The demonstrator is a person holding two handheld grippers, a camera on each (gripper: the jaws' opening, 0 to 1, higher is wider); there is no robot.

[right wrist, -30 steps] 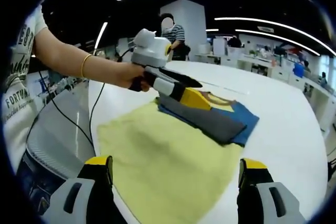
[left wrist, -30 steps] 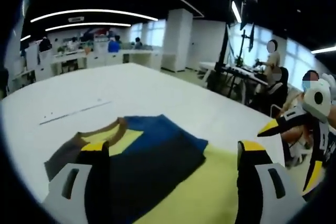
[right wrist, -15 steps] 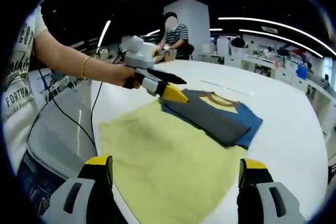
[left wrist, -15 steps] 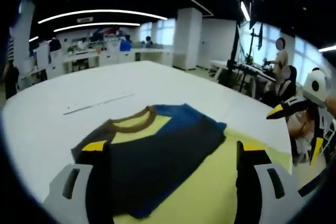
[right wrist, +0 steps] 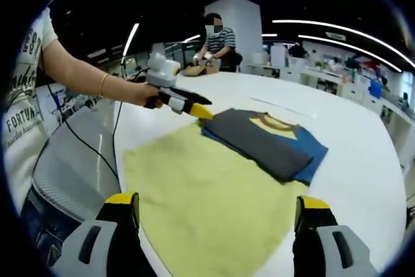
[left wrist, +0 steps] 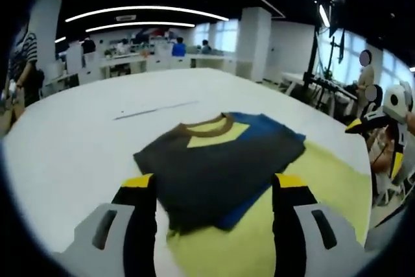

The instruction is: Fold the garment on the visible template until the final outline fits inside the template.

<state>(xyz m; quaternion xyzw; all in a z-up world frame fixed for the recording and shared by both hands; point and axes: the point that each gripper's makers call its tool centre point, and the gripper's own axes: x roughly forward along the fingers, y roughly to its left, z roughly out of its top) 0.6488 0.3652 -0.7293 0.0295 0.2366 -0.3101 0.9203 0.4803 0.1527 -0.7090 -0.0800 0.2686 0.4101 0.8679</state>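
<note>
- Currently folded garment (right wrist: 266, 142) (grey, blue, yellow neck panel) lies on far part of yellow template (right wrist: 207, 205), on white table (left wrist: 71, 141).
- Left gripper (left wrist: 214, 189): jaws spread, empty, just off garment's near edge.
- Right gripper (right wrist: 217, 209): jaws spread, empty, above template's near end.

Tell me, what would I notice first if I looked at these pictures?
Probably the folded shirt, dark grey with blue and a yellow patch at the collar, lying at the far end of a big yellow cloth on the white table. Next, the left tool with its yellow tips, held in a person's hand just off the shirt's near corner.
</note>
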